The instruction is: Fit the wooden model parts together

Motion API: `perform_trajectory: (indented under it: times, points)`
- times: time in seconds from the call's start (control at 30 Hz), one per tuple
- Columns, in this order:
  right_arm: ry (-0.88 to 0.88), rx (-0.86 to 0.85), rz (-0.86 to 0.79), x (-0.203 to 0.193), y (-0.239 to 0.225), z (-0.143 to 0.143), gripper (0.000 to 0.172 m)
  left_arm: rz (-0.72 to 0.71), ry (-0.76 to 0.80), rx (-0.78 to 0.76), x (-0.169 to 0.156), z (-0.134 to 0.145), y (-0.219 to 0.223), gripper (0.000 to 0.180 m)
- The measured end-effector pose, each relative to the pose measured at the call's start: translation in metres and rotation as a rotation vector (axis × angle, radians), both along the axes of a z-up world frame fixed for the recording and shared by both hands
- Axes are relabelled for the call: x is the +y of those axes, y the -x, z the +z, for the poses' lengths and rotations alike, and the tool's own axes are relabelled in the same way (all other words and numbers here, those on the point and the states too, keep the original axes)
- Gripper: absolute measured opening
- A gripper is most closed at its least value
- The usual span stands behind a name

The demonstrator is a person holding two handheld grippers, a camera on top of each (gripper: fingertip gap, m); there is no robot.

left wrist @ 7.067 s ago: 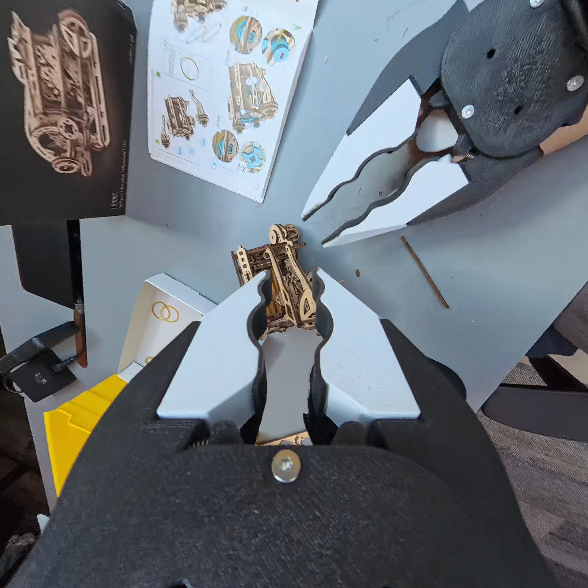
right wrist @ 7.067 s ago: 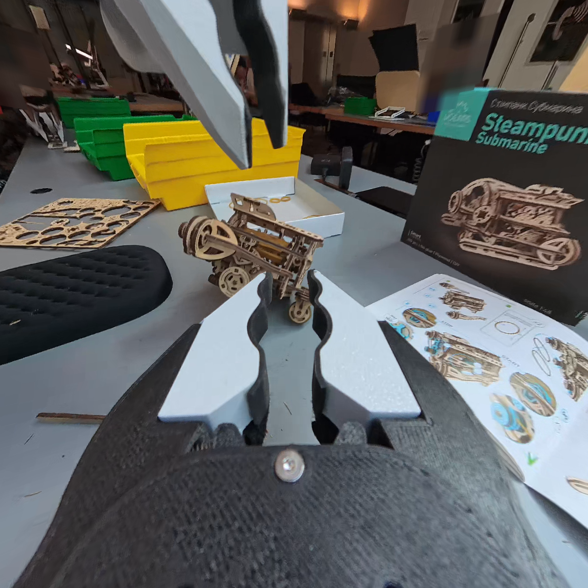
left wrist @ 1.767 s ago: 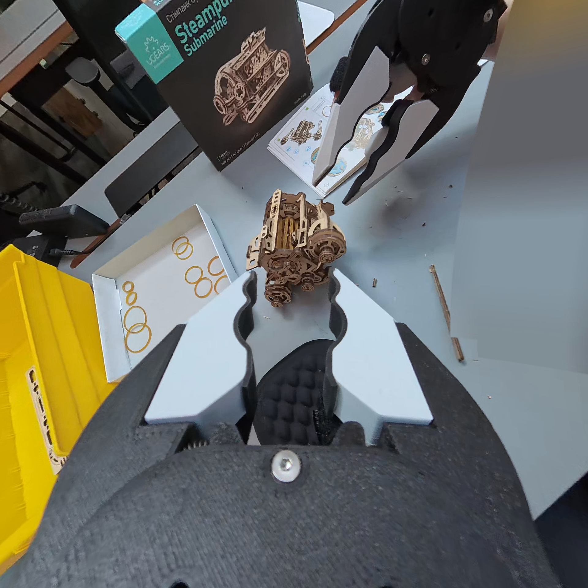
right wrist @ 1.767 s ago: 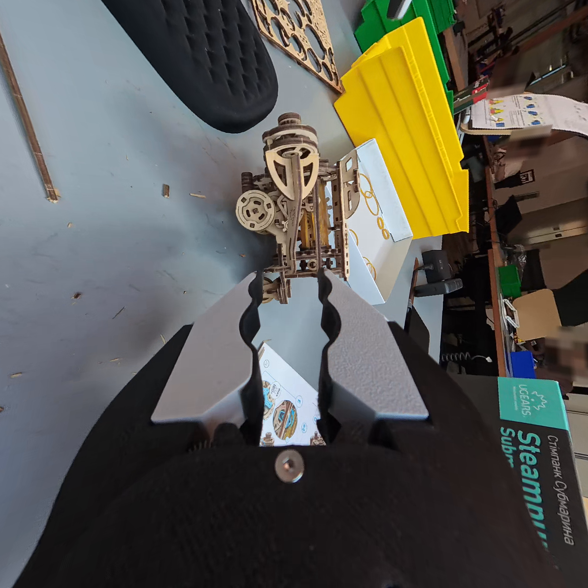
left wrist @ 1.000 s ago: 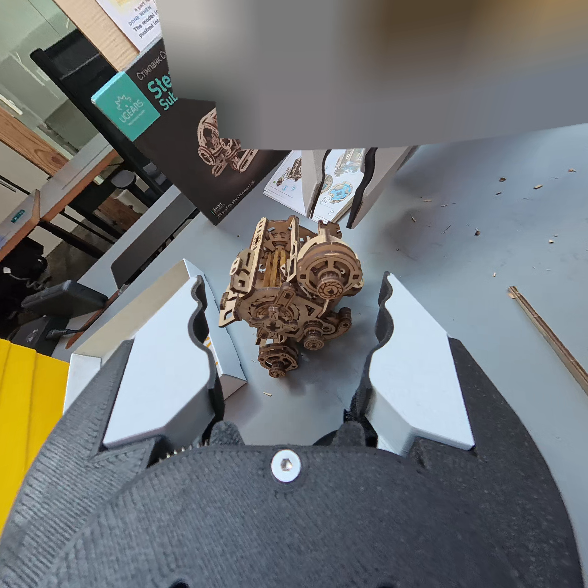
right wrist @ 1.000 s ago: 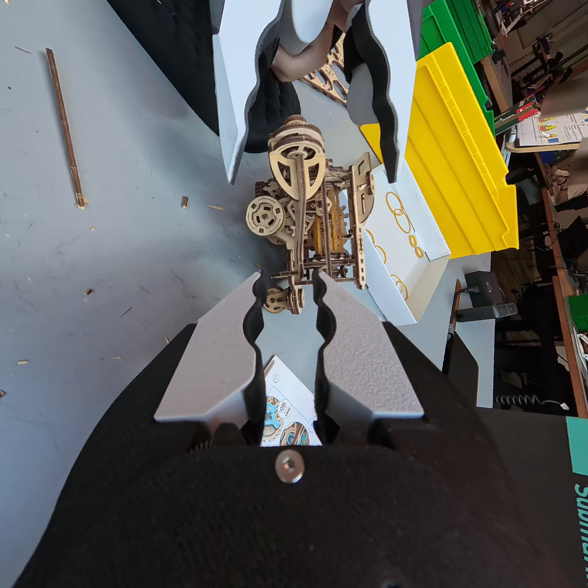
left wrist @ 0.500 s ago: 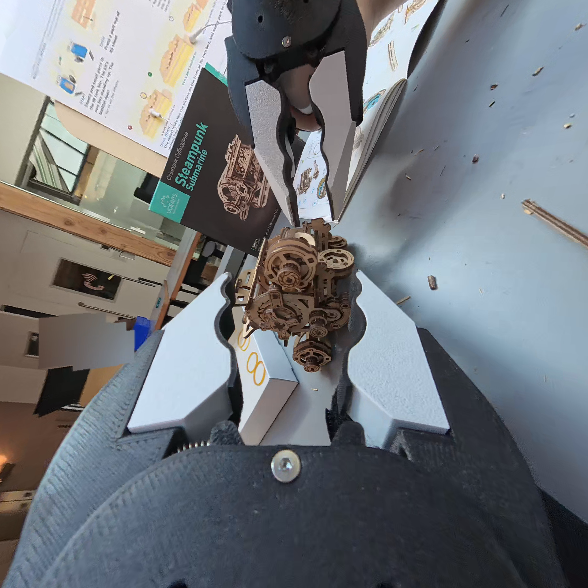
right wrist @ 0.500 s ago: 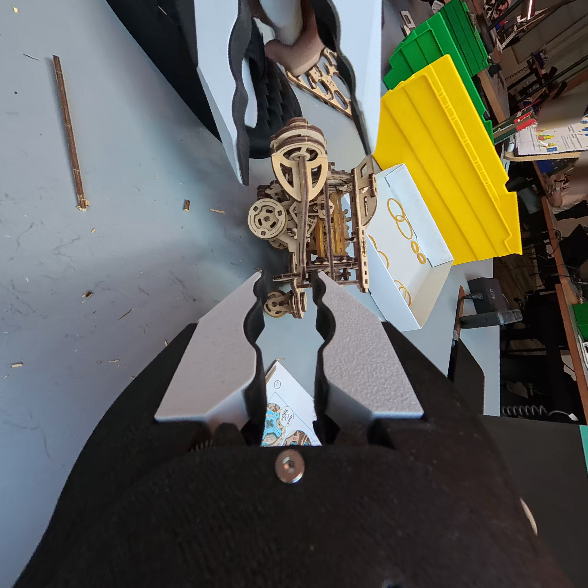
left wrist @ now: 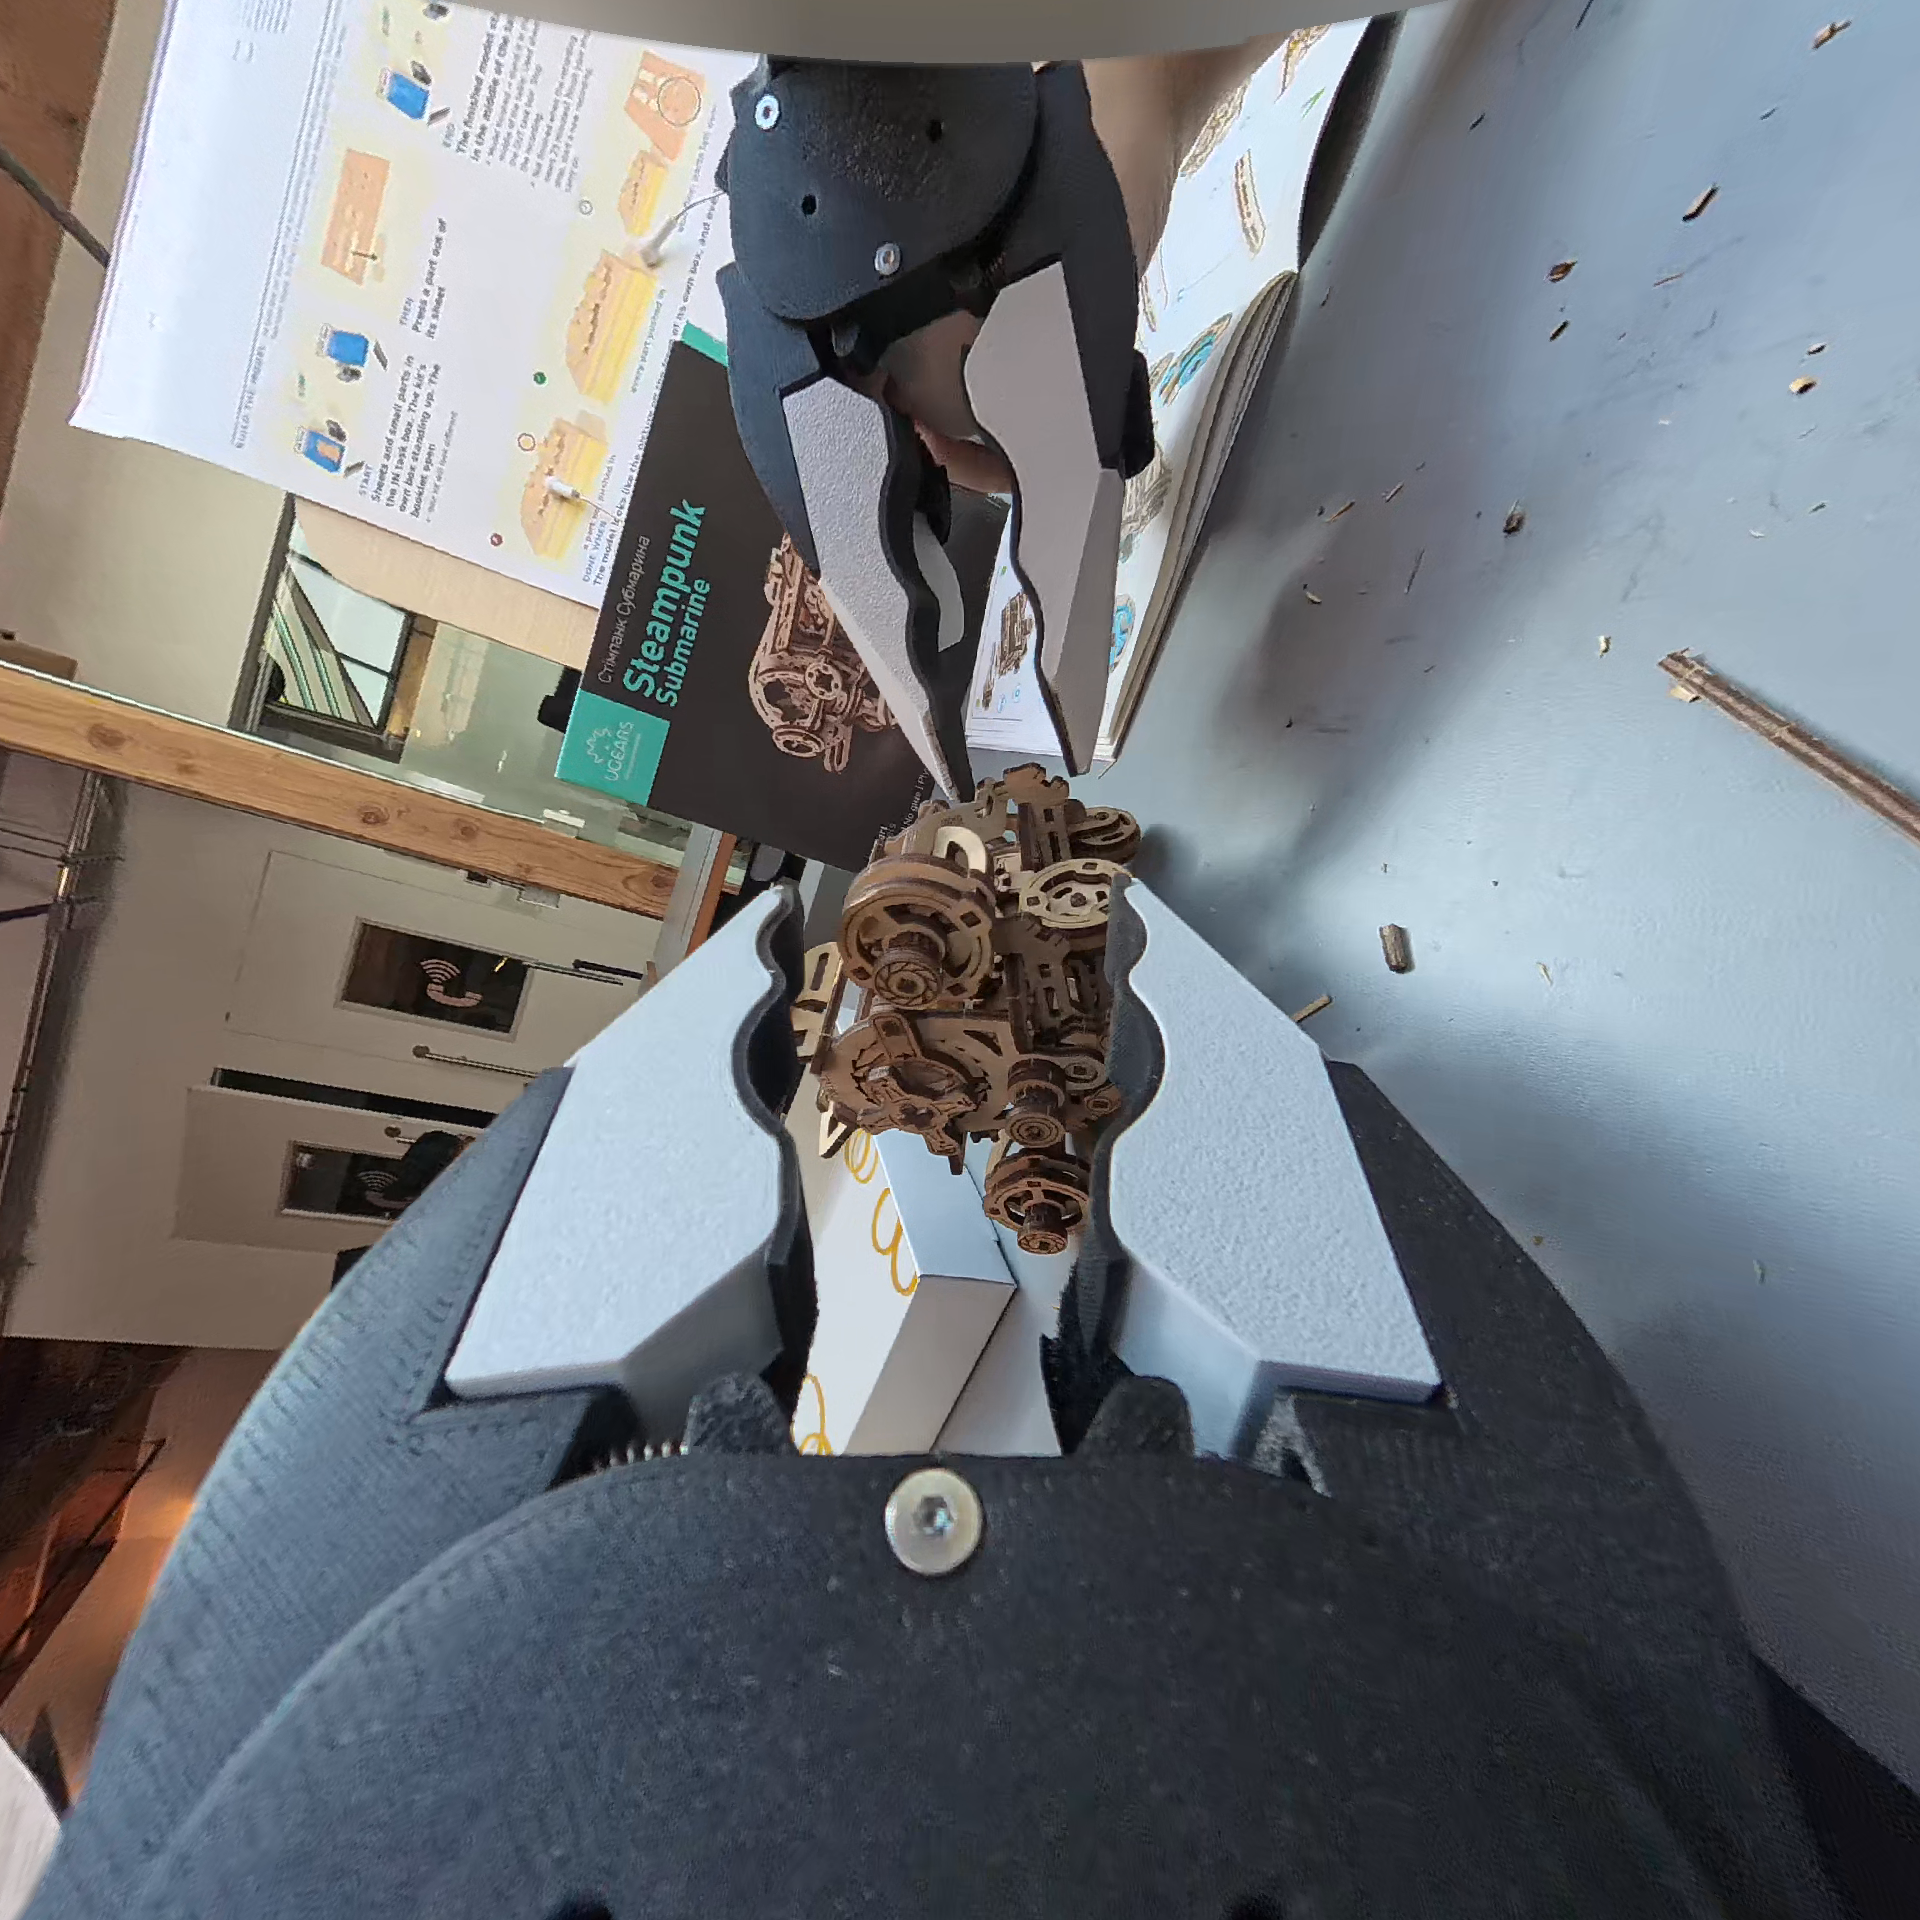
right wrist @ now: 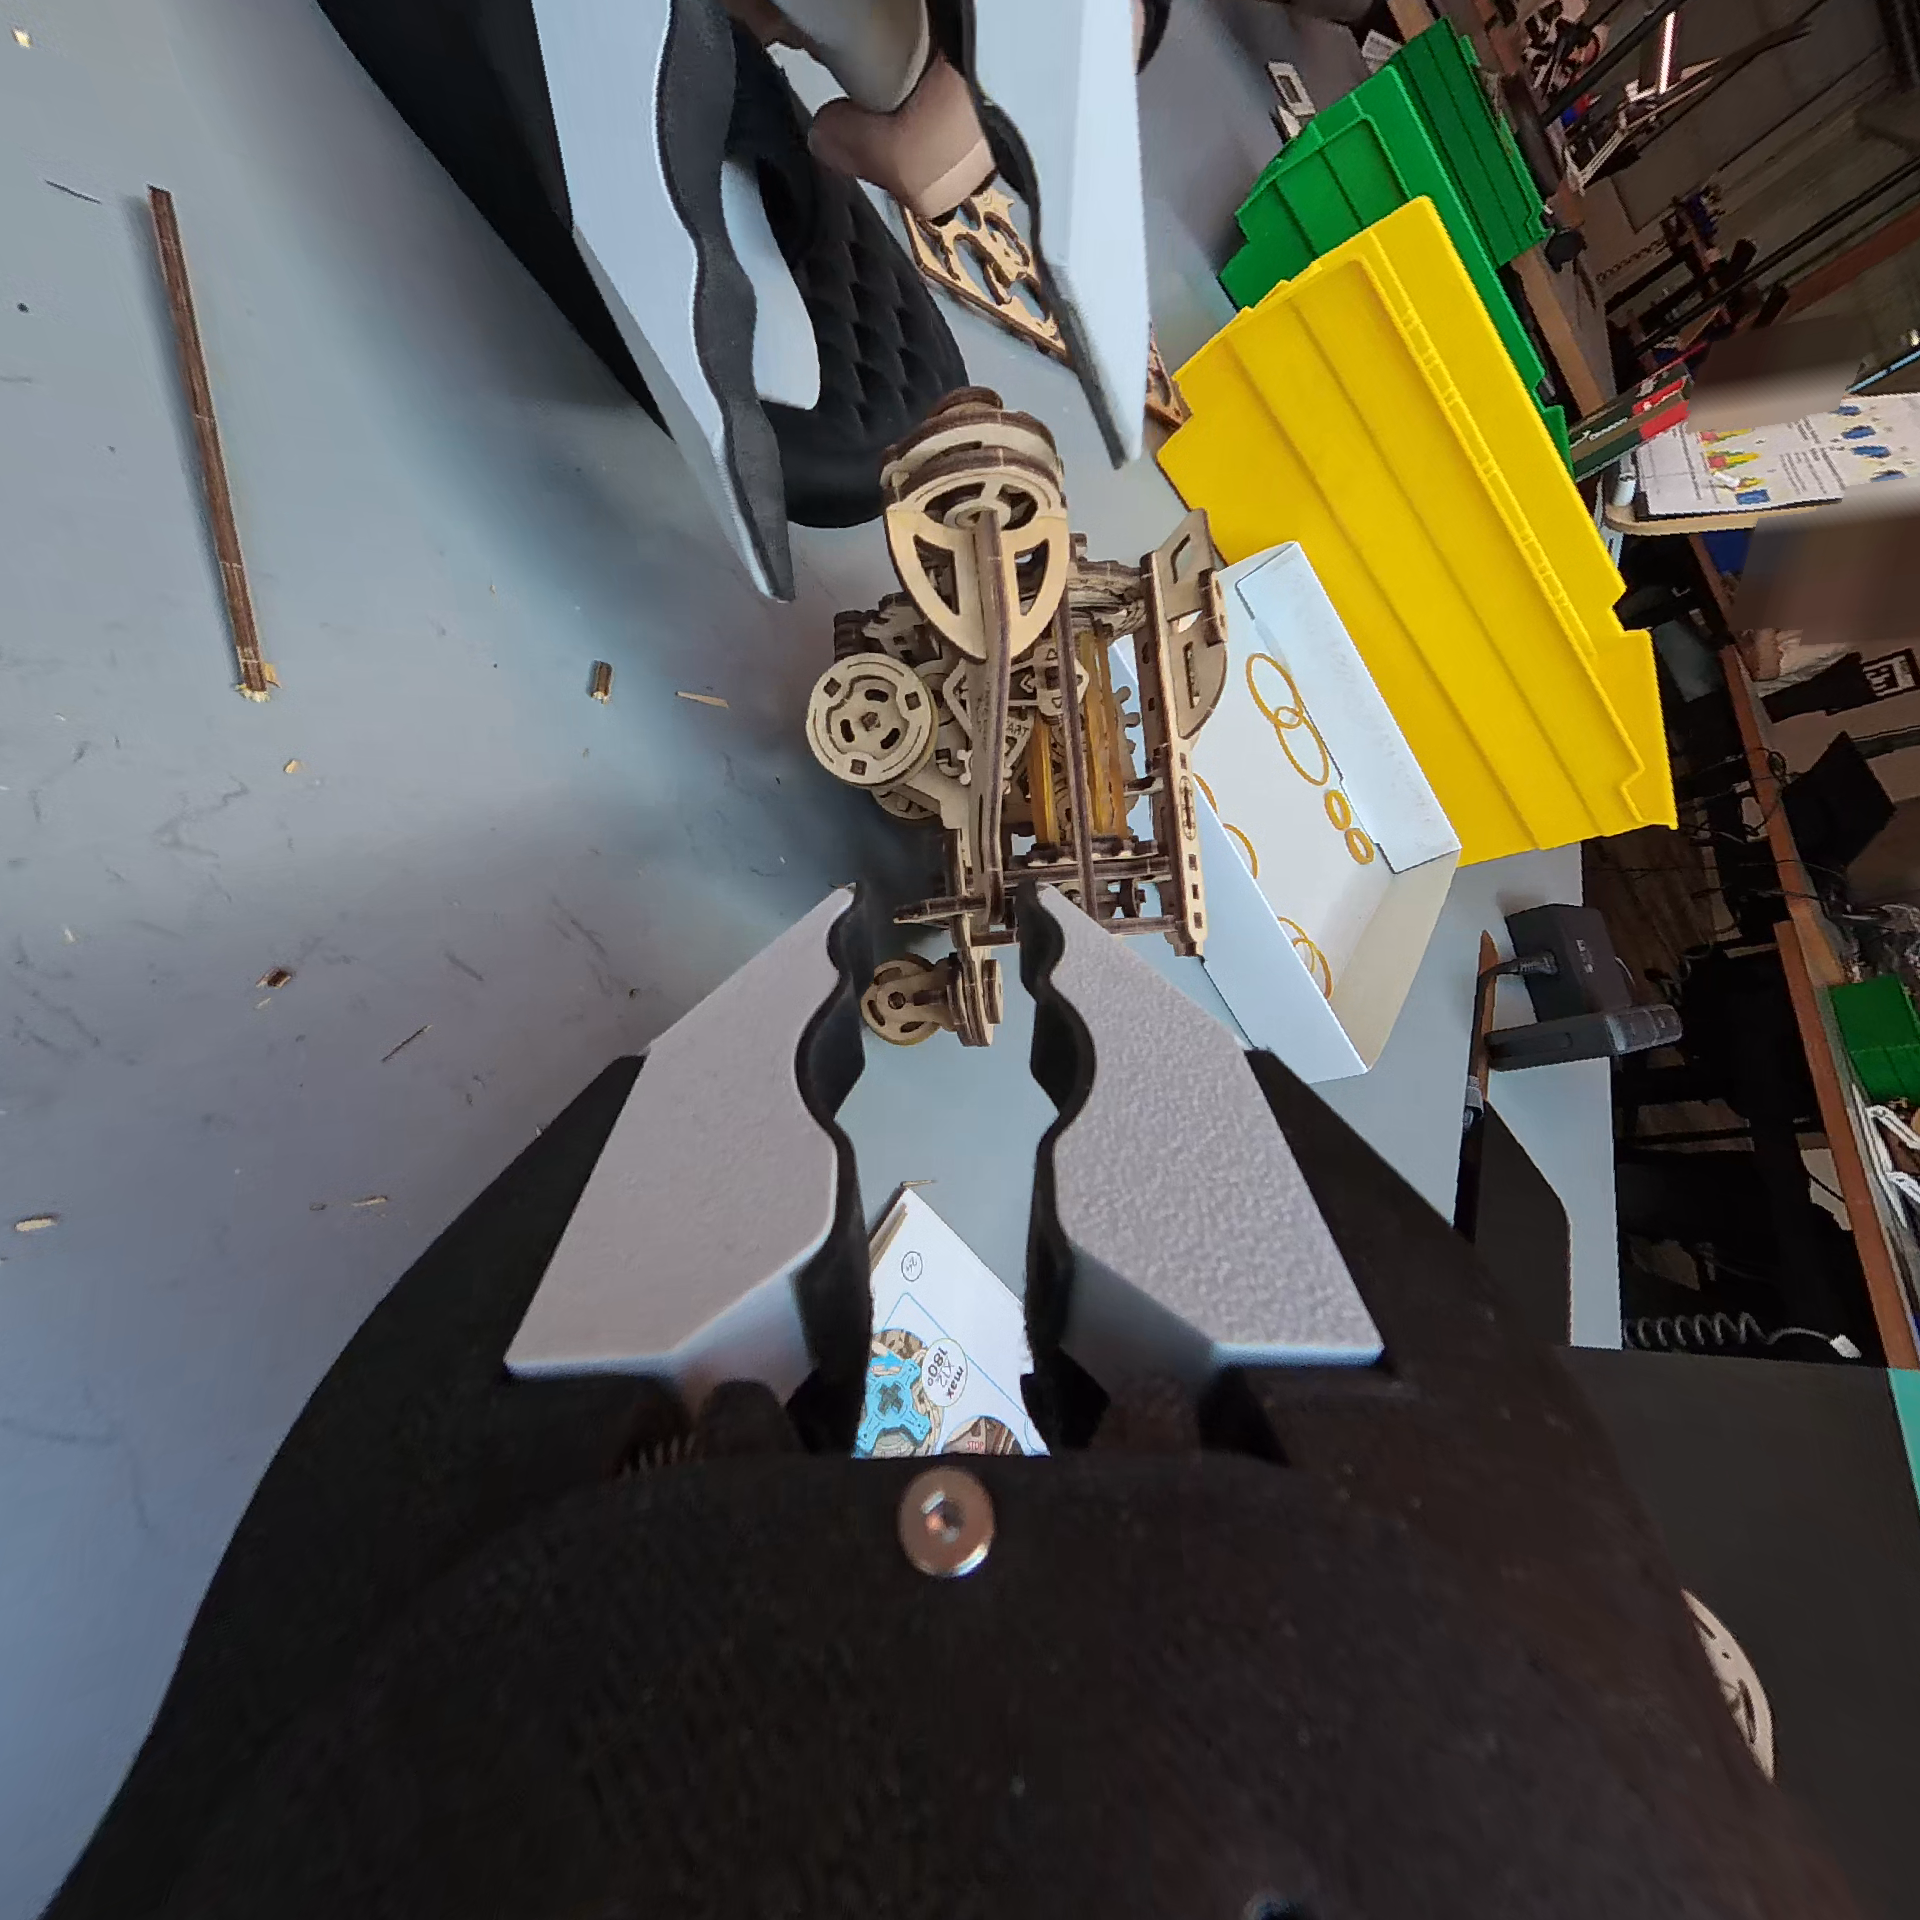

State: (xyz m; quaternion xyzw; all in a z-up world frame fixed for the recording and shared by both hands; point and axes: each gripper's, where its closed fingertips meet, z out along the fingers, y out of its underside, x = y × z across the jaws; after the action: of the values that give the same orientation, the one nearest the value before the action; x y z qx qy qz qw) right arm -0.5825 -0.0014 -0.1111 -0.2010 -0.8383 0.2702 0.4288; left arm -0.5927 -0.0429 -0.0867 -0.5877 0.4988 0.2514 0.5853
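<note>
The wooden model point(left wrist: 966, 1018), a brown gear-and-drum assembly, stands on the grey table point(right wrist: 364, 831). My left gripper point(left wrist: 951, 904) is open with its fingers on either side of the model's drum end. The right wrist view shows this gripper point(right wrist: 945, 525) with space between its fingers and the drum. My right gripper point(right wrist: 940, 904) is at the model's point(right wrist: 1018, 727) other end, narrowly open. A thin frame part and a small wheel stand between its tips, with a gap at the left pad. It also shows in the left wrist view point(left wrist: 1018, 774).
A white tray point(right wrist: 1330, 831) with yellow rubber bands lies beside the model, with yellow point(right wrist: 1403, 520) and green bins point(right wrist: 1382, 156) behind. A black foam pad point(right wrist: 883, 312), a wooden stick point(right wrist: 203, 436), the kit box point(left wrist: 727, 675) and an instruction booklet point(left wrist: 1195, 468) lie around. The wooden stick point(right wrist: 203, 436) lies around 10 centimetres away from my left fingertips.
My left gripper has moved in over the model and narrowed its wide-open jaws around the drum end. The right gripper and the model have barely moved.
</note>
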Motion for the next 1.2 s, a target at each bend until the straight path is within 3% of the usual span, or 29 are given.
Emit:
perform_trajectory:
  times: [0.6, 1.2]
  points:
    - [0.011, -0.013, -0.003, -0.001, 0.002, -0.001, 0.019, 0.018, 0.0, -0.078, 0.001, 0.007, 0.004, 0.04]
    - [-0.074, -0.073, -0.021, 0.011, 0.001, 0.006, 0.022, 0.013, 0.007, -0.085, 0.0, 0.006, 0.003, 0.038]
